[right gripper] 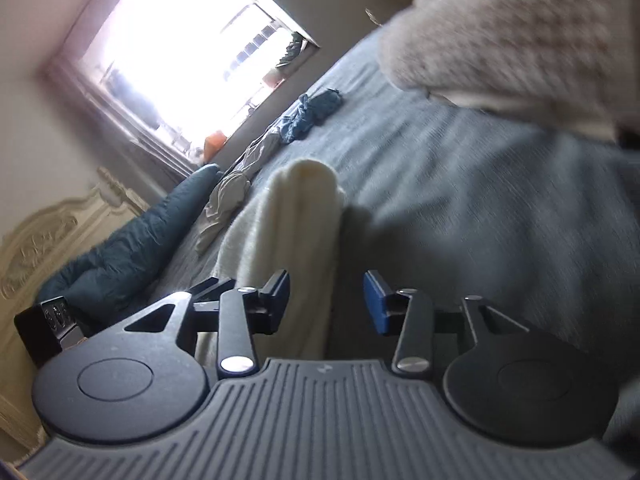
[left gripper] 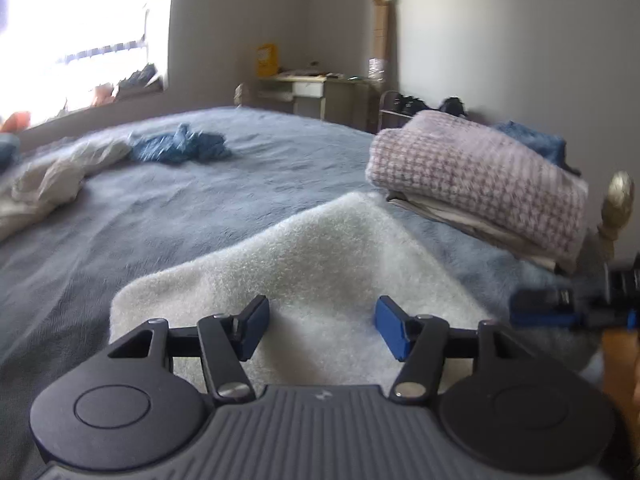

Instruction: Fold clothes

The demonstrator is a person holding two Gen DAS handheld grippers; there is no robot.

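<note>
Left gripper (left gripper: 318,326) agape over white towel (left gripper: 320,256); no legible writing.

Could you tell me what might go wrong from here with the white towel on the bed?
1. Both tongs stand open, left and right, so the white towel is ungripped; closing now may pinch only its top layer and undo the fold.
2. The folded stack lies close beside it near the bed's edge; a sideways sweep could knock it.
3. The right view is blurred and tilted, so aim may be poor.

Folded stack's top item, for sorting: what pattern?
Pink-and-white check on the folded blanket, clearest in the left wrist view.
</note>
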